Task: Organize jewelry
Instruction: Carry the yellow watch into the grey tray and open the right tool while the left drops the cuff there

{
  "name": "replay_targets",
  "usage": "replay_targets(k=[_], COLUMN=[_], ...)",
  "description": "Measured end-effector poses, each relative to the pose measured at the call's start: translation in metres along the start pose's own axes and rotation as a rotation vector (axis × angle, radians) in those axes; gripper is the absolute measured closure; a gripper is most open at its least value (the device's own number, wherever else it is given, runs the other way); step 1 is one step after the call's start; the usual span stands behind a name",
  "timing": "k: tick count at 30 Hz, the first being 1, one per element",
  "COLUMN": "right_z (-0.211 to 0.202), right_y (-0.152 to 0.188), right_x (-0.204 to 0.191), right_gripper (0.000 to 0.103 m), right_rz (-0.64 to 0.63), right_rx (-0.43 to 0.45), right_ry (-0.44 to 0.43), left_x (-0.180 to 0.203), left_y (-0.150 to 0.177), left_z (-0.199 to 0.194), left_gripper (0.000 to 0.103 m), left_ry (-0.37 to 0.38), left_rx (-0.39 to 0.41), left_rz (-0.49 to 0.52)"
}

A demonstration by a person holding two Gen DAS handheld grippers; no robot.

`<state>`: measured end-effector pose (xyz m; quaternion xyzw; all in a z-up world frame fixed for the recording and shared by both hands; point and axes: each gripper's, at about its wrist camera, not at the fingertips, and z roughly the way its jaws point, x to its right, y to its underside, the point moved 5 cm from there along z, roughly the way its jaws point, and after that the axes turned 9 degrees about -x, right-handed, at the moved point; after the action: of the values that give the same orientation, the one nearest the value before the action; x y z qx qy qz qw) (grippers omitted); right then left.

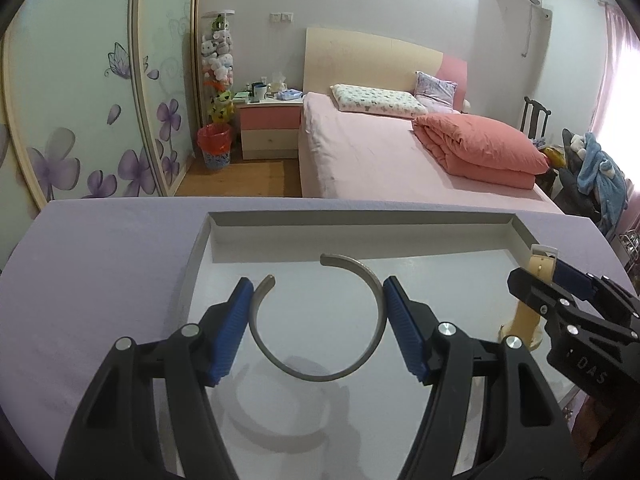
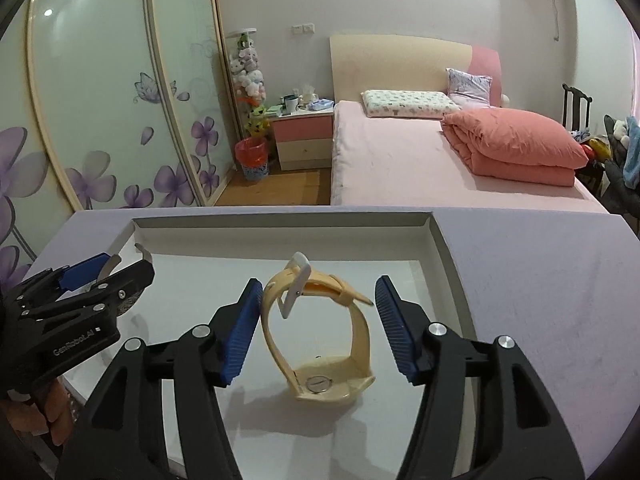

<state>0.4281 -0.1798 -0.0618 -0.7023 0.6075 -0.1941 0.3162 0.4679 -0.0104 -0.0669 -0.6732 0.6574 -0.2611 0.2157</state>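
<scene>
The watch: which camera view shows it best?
The right wrist view. There the whole watch stands in the tray between the right tongs, with strap, buckle and case back all plain. The left wrist view shows only parts of its strap behind the right tongs.

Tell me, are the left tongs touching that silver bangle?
Touching. In the left wrist view both blue pads of the left tongs press against the outer sides of the open bangle, held above the tray.

Bangle left of watch in tray
</scene>
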Motion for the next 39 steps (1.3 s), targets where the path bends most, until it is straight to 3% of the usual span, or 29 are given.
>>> replay_targets(k=[13, 25, 31, 39], right_z=[-0.003, -0.018, 0.003, -0.007], right_y=[-0.006, -0.009, -0.004, -0.003], right_x=[0.003, 0.006, 0.0, 0.007], right_gripper=[0.035, 0.035, 0.035, 0.035], right_rz=[0.007, 0.028, -0.018, 0.01], right_rx=[0.019, 0.061, 0.004, 0.03], right_ry=[-0.015, -0.031, 0.052, 0.052], left_x=[-0.003, -0.015, -0.021, -0.025], left_y=[-0.003, -0.004, -0.004, -0.002], left_z=[-0.004, -0.023, -0.029, -0.038], left_gripper=[0.032, 0.032, 0.032, 0.032], left_ry=[0.012, 0.003, -0.004, -0.017], left_rx=[0.006, 0.034, 0.041, 0.059], left_rz=[-0.015, -0.03, -0.038, -0.028])
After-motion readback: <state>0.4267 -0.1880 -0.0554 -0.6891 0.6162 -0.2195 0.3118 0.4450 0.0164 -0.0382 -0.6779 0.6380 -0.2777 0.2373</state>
